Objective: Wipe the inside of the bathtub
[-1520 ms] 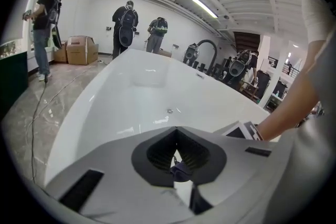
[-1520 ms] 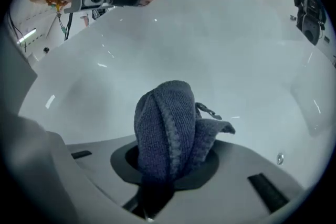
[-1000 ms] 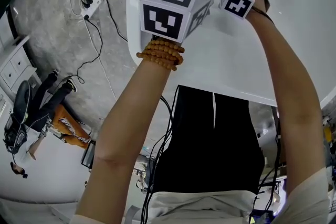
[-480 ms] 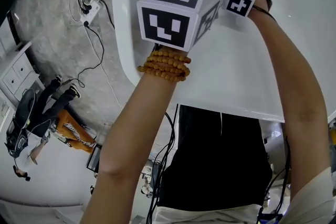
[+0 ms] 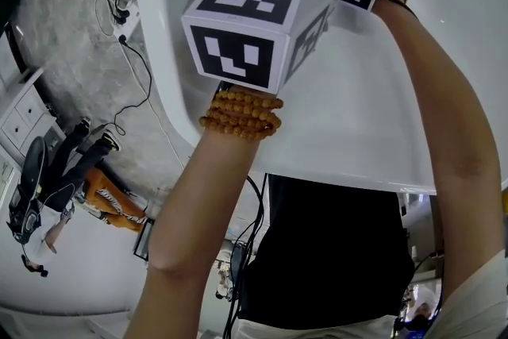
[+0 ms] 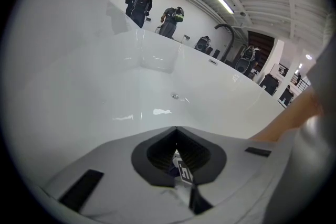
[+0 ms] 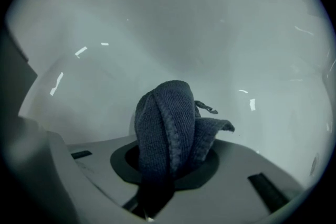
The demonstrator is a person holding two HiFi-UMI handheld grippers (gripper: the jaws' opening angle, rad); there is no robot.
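Right tongs (image 7: 167,168) pinching blue cloth (image 7: 168,123), left tongs (image 6: 179,165) pressed together, both arms (image 5: 210,210) outstretched over bathtub (image 5: 357,115)

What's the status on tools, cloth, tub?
Left tool shut, over bathtub. Right tool shut on blue cloth, aimed at its wall; contact unclear. No obstruction seen.

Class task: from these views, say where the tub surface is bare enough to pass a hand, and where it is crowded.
Bare: the wide white bathtub wall between the left gripper and the small metal fitting; also the curved wall beyond the cloth held by the right gripper. Crowded: only where the two grippers sit side by side.
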